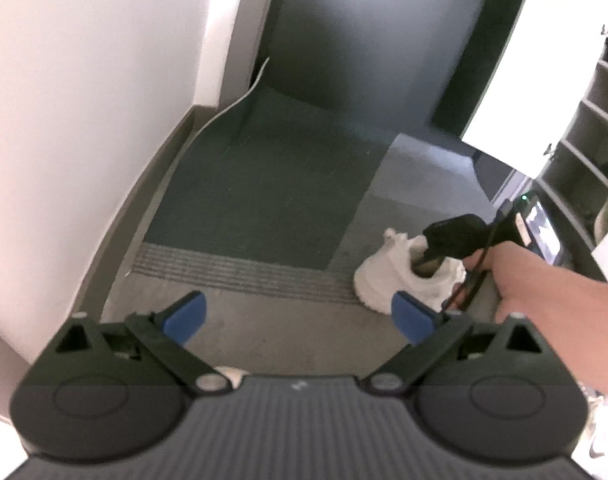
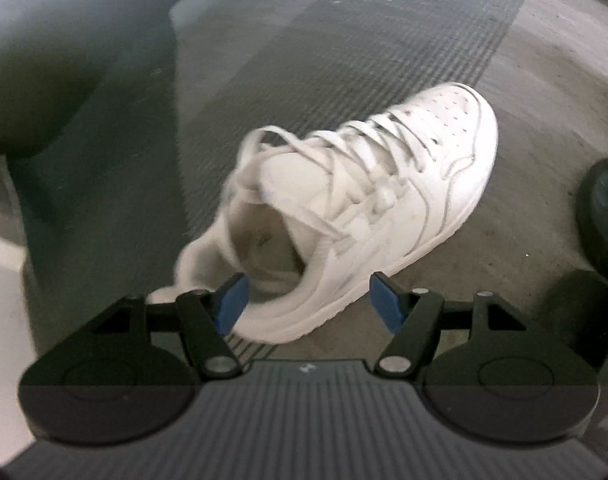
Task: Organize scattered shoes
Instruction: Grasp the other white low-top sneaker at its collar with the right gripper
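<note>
A white lace-up sneaker [image 2: 368,196] lies on the grey floor, toe pointing away up-right in the right wrist view. My right gripper [image 2: 310,294] stands open over its heel end. The left blue pad [image 2: 232,300] sits at the ankle opening, the right one [image 2: 387,300] outside the shoe's side, and neither presses on it. In the left wrist view the same sneaker [image 1: 388,276] shows at right, with a black finger [image 1: 430,254] of the right gripper dipping into its opening and a person's hand [image 1: 516,276] behind. My left gripper [image 1: 299,314] is wide open over bare floor.
Shoe shelves [image 1: 596,148] with a white door [image 1: 544,64] stand at the right. A dark green mat [image 1: 263,184] and a ribbed strip [image 1: 239,272] lie ahead, a white wall [image 1: 83,120] to the left. Black shoes [image 2: 602,208] sit right of the sneaker. Another white shoe [image 1: 606,436] lies near the person's forearm.
</note>
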### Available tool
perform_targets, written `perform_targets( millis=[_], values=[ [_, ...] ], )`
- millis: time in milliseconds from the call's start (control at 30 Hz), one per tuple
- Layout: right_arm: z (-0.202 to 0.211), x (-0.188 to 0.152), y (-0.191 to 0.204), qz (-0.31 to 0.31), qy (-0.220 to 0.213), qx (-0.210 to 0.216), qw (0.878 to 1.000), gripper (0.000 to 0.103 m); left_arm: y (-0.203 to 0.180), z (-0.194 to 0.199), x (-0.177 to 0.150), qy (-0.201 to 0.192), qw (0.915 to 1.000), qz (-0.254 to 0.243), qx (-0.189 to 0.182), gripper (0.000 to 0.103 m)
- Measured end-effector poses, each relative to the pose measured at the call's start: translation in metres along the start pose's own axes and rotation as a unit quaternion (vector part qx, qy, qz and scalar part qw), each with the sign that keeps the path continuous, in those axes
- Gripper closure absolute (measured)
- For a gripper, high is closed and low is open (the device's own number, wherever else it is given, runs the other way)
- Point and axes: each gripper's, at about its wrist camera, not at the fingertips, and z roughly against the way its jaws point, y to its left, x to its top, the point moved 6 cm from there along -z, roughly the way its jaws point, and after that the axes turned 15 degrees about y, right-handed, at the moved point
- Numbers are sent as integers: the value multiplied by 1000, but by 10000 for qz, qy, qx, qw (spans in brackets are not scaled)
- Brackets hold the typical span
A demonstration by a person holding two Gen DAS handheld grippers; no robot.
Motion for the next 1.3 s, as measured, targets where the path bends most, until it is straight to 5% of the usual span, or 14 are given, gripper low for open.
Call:
perform_targets(
  millis=[367,533,667,800,900,1100,1300],
  values=[
    [-40,11,-20,-75,-93,-156,9998,31,34,-11,-7,229,9991,323,119,3],
    [-28,15,-20,302,-1,-329,9990,50,31,-12,-6,222,9993,285,102,3],
    [-9,21,-28,649,-89,-403,9970,60,25,-15,-4,222,9994,274,45,3],
    [17,34,-42,1375,-184,-382,9896,81,11,-18,-5,206,9997,122,8,3],
    [41,40,-59,2059,-156,-185,9783,82,1,-20,-8,203,9998,8,7,3],
    [85,47,-110,2374,84,202,9712,82,-31,-33,-14,339,9992,-210,42,3],
    [147,84,-140,2595,-343,582,9634,82,-83,-42,-25,424,9967,-691,-57,3]
  ],
)
